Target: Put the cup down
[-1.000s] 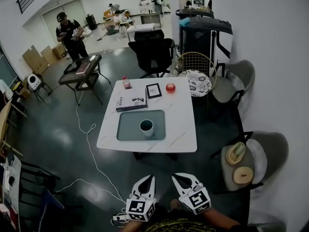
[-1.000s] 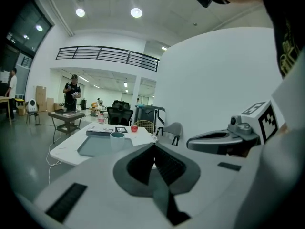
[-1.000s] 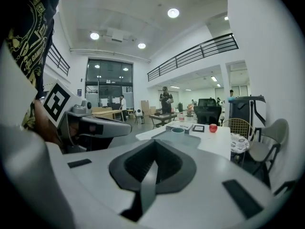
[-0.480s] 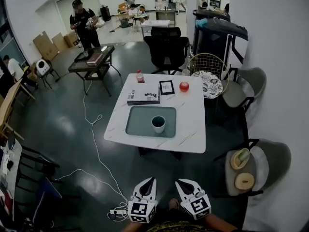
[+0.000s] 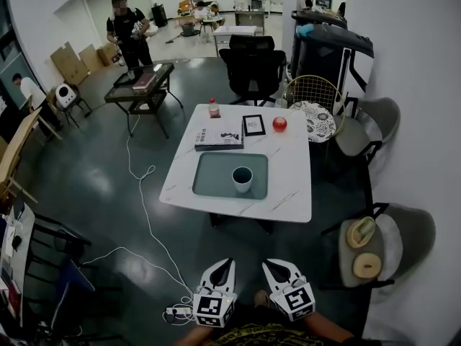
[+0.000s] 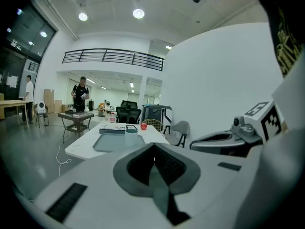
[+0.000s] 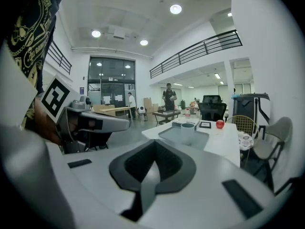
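Note:
A white cup with a dark inside (image 5: 242, 179) stands upright on a grey tray (image 5: 212, 176) on the white table (image 5: 292, 193), well ahead of me. No gripper touches it. My left gripper (image 5: 227, 264) and right gripper (image 5: 269, 264) hang side by side low near my body, short of the table, both shut with nothing between the jaws. The left gripper view shows its shut gripper (image 6: 153, 146) with the cup (image 6: 131, 133) far beyond. In the right gripper view the gripper (image 7: 155, 143) is shut too, and the cup (image 7: 188, 128) is distant.
On the table lie a book (image 5: 218, 138), a small picture frame (image 5: 253, 125), a red apple (image 5: 279, 124) and a bottle (image 5: 214, 108). Chairs ring its far and right sides (image 5: 252, 63) (image 5: 360, 132). A white cable (image 5: 144, 215) crosses the floor at left. A person (image 5: 126, 27) stands at the back.
The head view has shifted, so the table sits a little further right in the picture. The cup keeps its place on the tray. Both grippers stay low and shut.

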Motion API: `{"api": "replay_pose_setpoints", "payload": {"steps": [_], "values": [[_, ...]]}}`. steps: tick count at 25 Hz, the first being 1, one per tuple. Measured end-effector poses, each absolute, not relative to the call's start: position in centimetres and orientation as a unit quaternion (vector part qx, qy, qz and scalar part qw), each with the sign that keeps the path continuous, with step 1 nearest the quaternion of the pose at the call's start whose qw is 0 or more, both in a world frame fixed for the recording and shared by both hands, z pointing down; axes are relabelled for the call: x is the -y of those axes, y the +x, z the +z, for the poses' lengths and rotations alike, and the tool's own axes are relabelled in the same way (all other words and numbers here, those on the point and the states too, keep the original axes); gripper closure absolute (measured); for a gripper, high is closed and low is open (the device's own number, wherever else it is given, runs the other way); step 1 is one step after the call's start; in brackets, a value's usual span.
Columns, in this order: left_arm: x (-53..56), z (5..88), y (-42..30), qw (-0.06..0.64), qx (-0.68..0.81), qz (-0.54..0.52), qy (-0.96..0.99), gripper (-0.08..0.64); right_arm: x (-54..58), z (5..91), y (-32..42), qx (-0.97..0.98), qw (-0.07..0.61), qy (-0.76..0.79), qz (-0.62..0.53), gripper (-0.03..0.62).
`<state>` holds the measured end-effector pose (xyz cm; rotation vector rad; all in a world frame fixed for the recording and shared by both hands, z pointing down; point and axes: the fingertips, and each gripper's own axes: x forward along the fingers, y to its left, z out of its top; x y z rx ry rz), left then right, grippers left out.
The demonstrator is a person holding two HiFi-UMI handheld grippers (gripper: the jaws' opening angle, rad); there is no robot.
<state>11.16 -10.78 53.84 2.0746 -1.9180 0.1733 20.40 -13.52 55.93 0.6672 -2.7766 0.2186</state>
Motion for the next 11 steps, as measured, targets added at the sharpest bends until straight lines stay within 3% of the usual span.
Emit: {"api": "replay_pose_setpoints", "payload": {"steps": [11], "values": [[9.9,53.7,9.8,0.164,0.671,0.058,0.721,0.549,13.2,55.6,19.1,0.958,0.143,0.236,0.079,0.588]]}}
